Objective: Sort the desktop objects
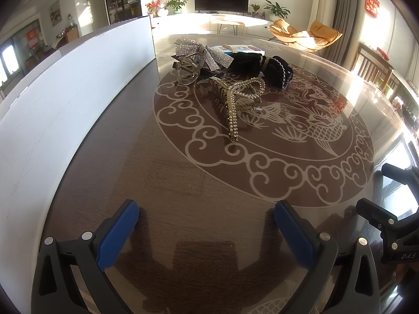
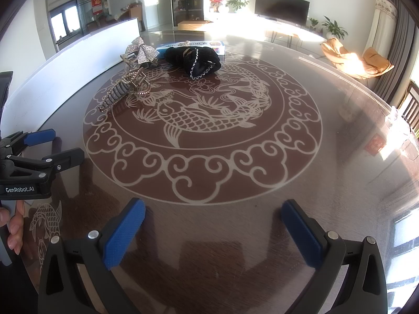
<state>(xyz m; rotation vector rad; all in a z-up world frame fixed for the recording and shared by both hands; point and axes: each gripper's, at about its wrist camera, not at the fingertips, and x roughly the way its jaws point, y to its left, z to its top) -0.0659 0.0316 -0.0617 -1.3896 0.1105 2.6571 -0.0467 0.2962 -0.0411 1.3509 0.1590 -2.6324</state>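
A gold beaded hair claw (image 1: 235, 104) (image 2: 123, 91) lies on the round glass-topped table (image 1: 183, 183) (image 2: 340, 130). Behind it sit a clear claw clip (image 1: 188, 68) topped by a rhinestone bow (image 1: 201, 52) (image 2: 141, 49), a black velvet scrunchie (image 1: 262, 65) (image 2: 193, 60) and a flat blue-and-white box (image 1: 241, 49) (image 2: 193, 45). My left gripper (image 1: 207, 214) is open and empty, well short of the gold claw. My right gripper (image 2: 213, 214) is open and empty too, near the table's front edge. The left gripper (image 2: 55, 144) also shows at the left of the right wrist view.
A long white board (image 1: 65, 99) (image 2: 78, 60) stands upright along the table's left side. A hand (image 2: 13, 225) holds the left tool. The right gripper (image 1: 387, 196) shows at the right edge of the left view. Chairs (image 1: 371, 62) stand at the far right.
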